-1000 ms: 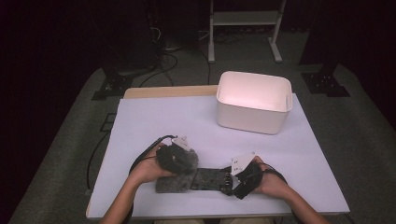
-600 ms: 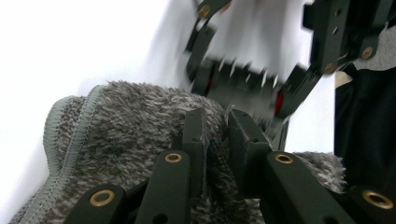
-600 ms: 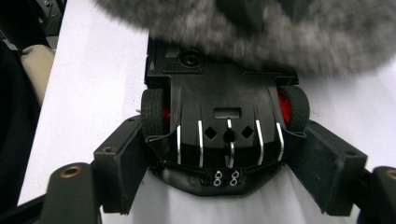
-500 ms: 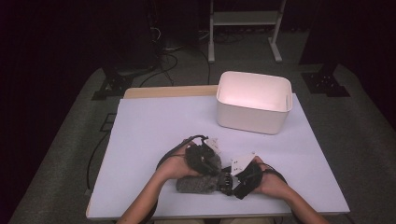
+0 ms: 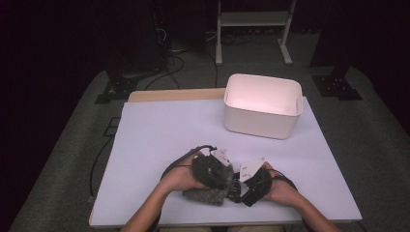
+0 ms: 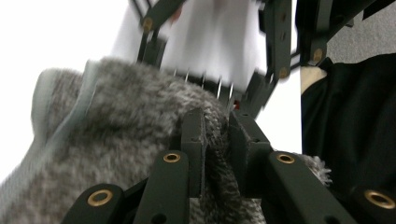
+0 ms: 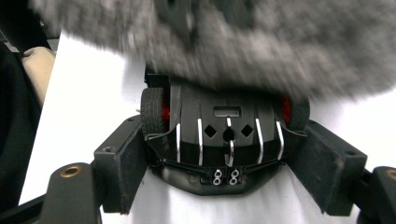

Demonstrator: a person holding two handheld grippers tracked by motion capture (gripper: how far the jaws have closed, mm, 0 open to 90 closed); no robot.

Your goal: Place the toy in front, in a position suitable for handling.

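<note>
Now: fuzzy cloth over a toy car, 2 grips at risk

Near edge of the table (image 5: pixel 159 130), centre. We see the left gripper (image 6: pixel 217 140) with its jaws drawn together on a pinch of grey fuzzy cloth (image 6: pixel 121 135); the fabric bunches between the pads. In the high view the same cloth (image 5: pixel 205 195) lies just near-left of where the 2 tools meet.

The right gripper (image 7: pixel 229 161) has its jaws spread wide around the rear of a black toy car (image 7: pixel 226 135), a pad against each flank by the red-hubbed wheels. We judge it clamped on the car, not merely standing around it. The cloth (image 7: pixel 224 42) hangs over the far part of the car and is blurred there.

The white bin (image 5: pixel 262 104) sits far right, well apart from both hands. We cannot tell from here whether anything is inside it.

Our judgement of what could go wrong:
- The left pinch takes only a small fold; a hard pull could slip the fibres out of the pads.
- The cloth could snag on the car's wheels or ribs, so that pulling drags the car out of the right grip.
- The car's flanks look smooth and curved; a twist from the cloth could rotate it between the pads.
- Both tools are crowded together and could knock each other.
</note>
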